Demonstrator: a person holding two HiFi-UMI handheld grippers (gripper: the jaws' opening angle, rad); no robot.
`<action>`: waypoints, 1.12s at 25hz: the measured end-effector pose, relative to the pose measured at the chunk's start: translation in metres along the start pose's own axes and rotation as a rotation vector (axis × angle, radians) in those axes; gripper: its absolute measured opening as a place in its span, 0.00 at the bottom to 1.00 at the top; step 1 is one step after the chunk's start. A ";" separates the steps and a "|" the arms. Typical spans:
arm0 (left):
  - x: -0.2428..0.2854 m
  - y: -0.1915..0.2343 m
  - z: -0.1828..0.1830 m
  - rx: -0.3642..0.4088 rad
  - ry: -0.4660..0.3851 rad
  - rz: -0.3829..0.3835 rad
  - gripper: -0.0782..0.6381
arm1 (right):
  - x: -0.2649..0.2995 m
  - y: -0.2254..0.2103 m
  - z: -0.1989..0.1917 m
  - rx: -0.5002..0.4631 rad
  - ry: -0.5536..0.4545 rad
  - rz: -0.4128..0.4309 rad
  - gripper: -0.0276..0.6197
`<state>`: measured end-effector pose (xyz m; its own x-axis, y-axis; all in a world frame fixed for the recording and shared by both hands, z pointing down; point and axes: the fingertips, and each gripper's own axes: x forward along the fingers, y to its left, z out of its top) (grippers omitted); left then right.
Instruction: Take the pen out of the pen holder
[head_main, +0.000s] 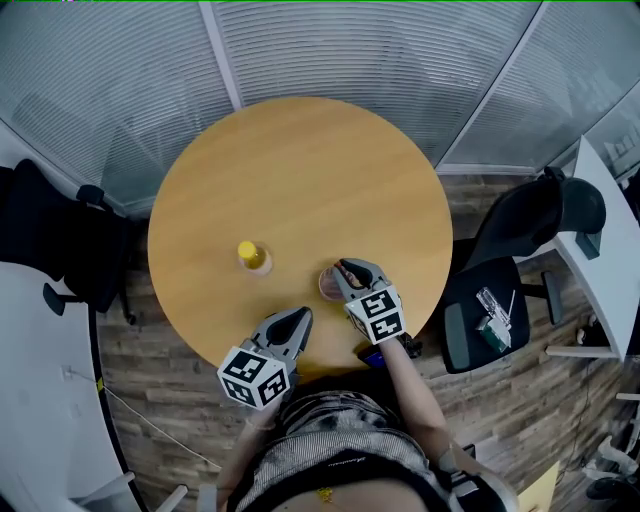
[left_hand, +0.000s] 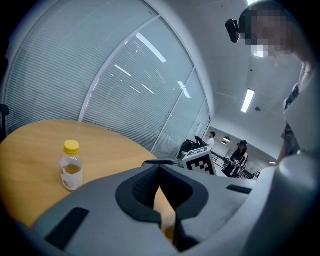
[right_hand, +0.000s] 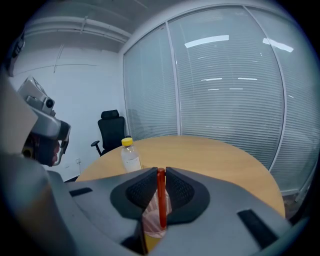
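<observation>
A red pen (right_hand: 161, 197) stands upright in a clear pinkish pen holder (right_hand: 154, 221) on the round wooden table (head_main: 300, 170). My right gripper (right_hand: 161, 176) is shut on the pen's upper part, and the pen's lower end is still inside the holder. From the head view this gripper (head_main: 345, 268) hangs over the pen holder (head_main: 328, 284) near the table's front edge. To the holder's left, at the table's front edge, my left gripper (head_main: 303, 315) is shut with nothing in it. In its own view that gripper (left_hand: 161, 210) shows its pads meeting over bare table.
A small bottle (head_main: 252, 256) with a yellow cap stands left of the pen holder, also seen as the bottle (left_hand: 71, 166) and the bottle (right_hand: 131, 156). Black office chairs stand at the right (head_main: 520, 235) and left (head_main: 60, 245). Glass walls with blinds ring the far side.
</observation>
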<state>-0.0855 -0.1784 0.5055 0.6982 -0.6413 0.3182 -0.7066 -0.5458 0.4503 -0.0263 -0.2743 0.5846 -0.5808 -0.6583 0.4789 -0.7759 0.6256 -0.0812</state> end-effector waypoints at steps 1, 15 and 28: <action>0.000 -0.001 -0.001 -0.001 0.000 -0.002 0.11 | -0.003 0.000 0.004 0.002 -0.011 -0.001 0.14; -0.001 -0.001 -0.002 0.003 -0.005 -0.006 0.11 | -0.040 0.006 0.071 -0.016 -0.162 0.020 0.14; -0.004 0.001 -0.004 -0.003 -0.006 0.001 0.11 | -0.081 0.017 0.129 -0.044 -0.256 0.042 0.14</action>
<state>-0.0888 -0.1739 0.5084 0.6966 -0.6451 0.3141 -0.7072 -0.5435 0.4523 -0.0244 -0.2638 0.4319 -0.6600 -0.7122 0.2391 -0.7416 0.6686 -0.0556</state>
